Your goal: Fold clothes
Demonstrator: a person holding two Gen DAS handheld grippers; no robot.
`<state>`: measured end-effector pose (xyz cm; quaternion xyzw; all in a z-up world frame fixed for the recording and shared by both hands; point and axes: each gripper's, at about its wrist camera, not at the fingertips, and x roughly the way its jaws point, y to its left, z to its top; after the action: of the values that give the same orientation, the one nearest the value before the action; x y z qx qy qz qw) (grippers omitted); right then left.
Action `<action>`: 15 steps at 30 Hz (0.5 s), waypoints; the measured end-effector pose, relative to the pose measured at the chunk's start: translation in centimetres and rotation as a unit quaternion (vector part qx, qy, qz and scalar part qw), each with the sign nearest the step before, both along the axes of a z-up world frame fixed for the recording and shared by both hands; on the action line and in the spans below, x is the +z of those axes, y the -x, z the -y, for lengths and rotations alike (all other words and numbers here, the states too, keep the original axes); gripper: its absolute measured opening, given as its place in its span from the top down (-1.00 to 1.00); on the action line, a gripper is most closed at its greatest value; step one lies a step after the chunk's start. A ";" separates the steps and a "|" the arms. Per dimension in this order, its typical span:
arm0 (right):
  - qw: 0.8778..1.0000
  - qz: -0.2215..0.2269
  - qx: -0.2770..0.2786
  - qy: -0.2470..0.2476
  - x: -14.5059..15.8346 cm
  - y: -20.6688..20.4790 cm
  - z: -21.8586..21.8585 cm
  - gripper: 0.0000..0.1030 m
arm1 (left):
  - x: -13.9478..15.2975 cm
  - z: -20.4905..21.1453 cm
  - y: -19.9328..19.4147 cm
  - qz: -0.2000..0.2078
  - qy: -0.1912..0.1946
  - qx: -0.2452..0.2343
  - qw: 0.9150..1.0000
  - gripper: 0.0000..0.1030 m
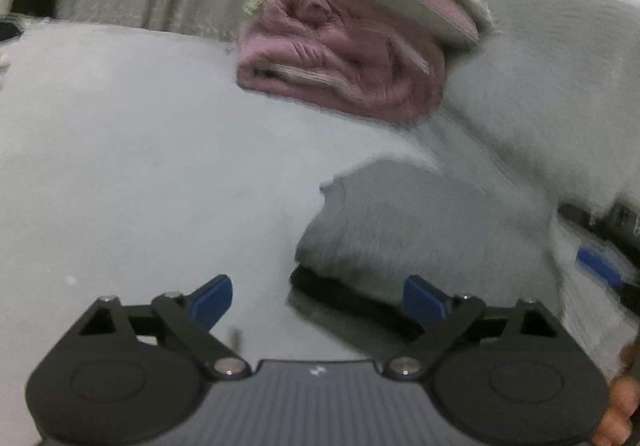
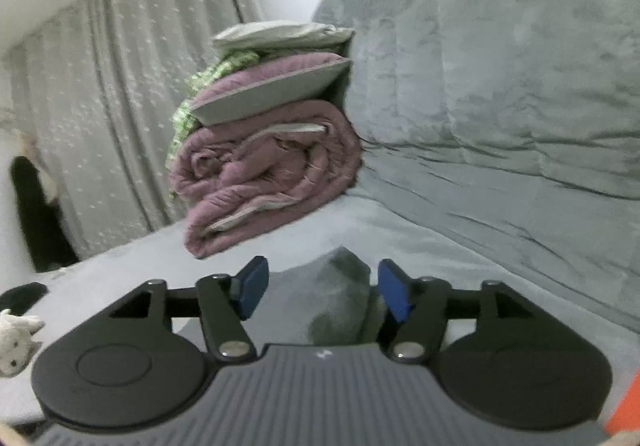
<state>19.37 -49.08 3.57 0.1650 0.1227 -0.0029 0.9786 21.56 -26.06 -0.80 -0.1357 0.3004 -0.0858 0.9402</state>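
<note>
Left wrist view: a pale grey garment (image 1: 420, 214) is seen lying partly folded on the bed (image 1: 120, 150).
Left gripper (image 1: 318, 300) and right gripper (image 2: 322, 292) are spread apart, nothing clamped; further folding is judged left.

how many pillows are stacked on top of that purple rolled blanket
2: a purple and grey pillow lies directly on the blanket, and a pale grey-green pillow tops the stack. Green checked fabric between them may hide more.
</note>
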 end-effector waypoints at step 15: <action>0.991 -0.096 -0.082 0.041 2.0 5.7 -5.9 -1.00 | 1.5 -0.7 0.1 -0.027 -0.090 -0.043 0.995 -0.99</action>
<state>13.68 -43.21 5.61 0.1335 0.2024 -0.1039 0.9646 21.44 -25.37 0.69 -0.0394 0.3380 -0.0953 0.9355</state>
